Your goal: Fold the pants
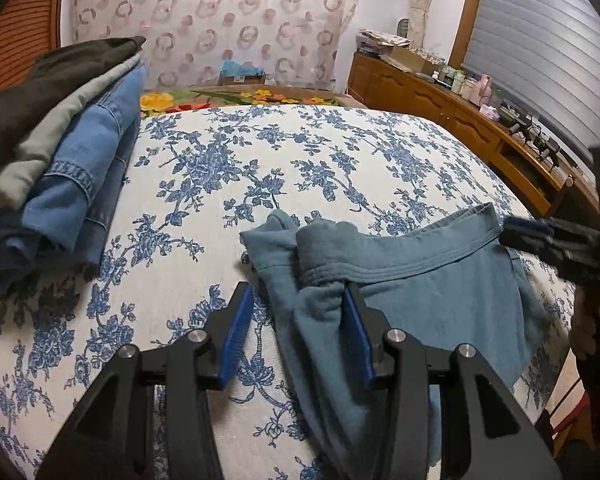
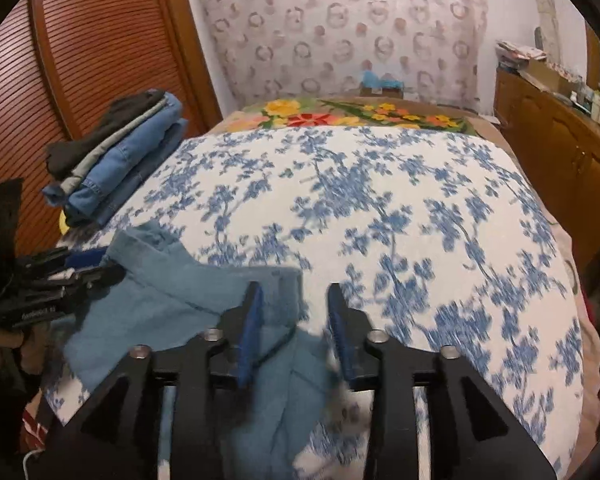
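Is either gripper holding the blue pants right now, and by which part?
No. Left gripper and right gripper stand open over the blue pants, fabric between the jaws near the waistband but unpinched.

Both wrist views look down, close, sharing the bed (image 1: 340,152).

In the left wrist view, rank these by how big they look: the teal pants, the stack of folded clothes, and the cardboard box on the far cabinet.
1. stack of folded clothes and teal pants: roughly alike in the picture, so unranked.
2. cardboard box: far smaller, though its distance shrinks it.
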